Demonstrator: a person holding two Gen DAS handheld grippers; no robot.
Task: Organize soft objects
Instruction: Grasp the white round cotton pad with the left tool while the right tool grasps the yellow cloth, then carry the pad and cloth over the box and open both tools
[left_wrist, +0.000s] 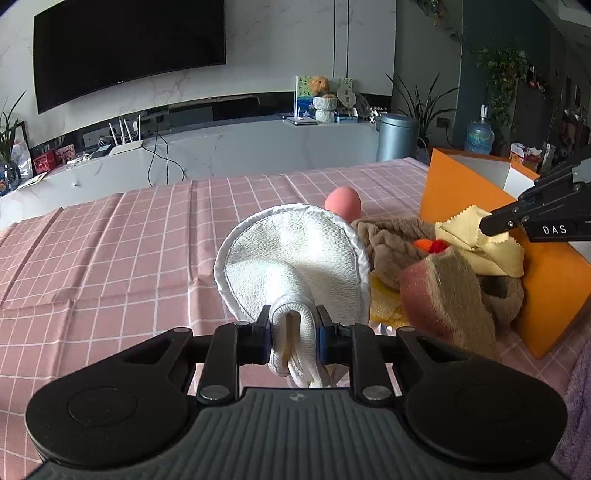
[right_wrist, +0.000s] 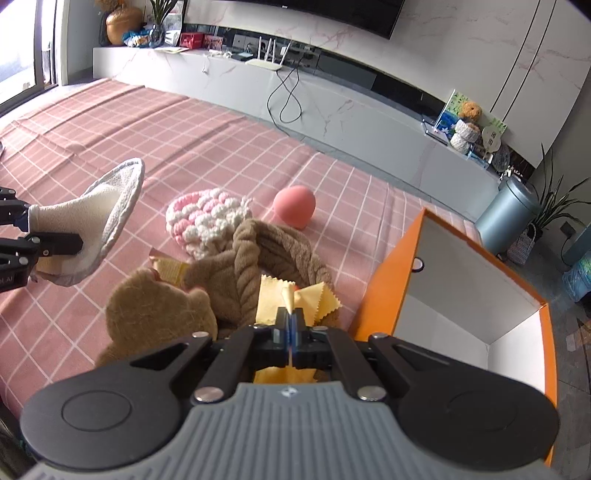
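My left gripper (left_wrist: 292, 325) is shut on a round white towelling pad (left_wrist: 291, 258) and holds it above the pink checked cloth; the pad also shows in the right wrist view (right_wrist: 107, 218). My right gripper (right_wrist: 291, 319) is shut on a thin yellow cloth (right_wrist: 314, 299), seen pinched in the left wrist view (left_wrist: 476, 240). Below lies a pile: a brown knitted scarf (right_wrist: 273, 251), a brown plush toy (right_wrist: 155, 310), a pink-and-white crochet piece (right_wrist: 207, 218) and a pink ball (right_wrist: 294, 211).
An open orange box with a white inside (right_wrist: 454, 291) stands right of the pile; it also shows in the left wrist view (left_wrist: 458, 184). The pink checked tablecloth (left_wrist: 110, 251) stretches left. A grey bin (right_wrist: 506, 218) and a white TV console (left_wrist: 221, 147) stand beyond the table.
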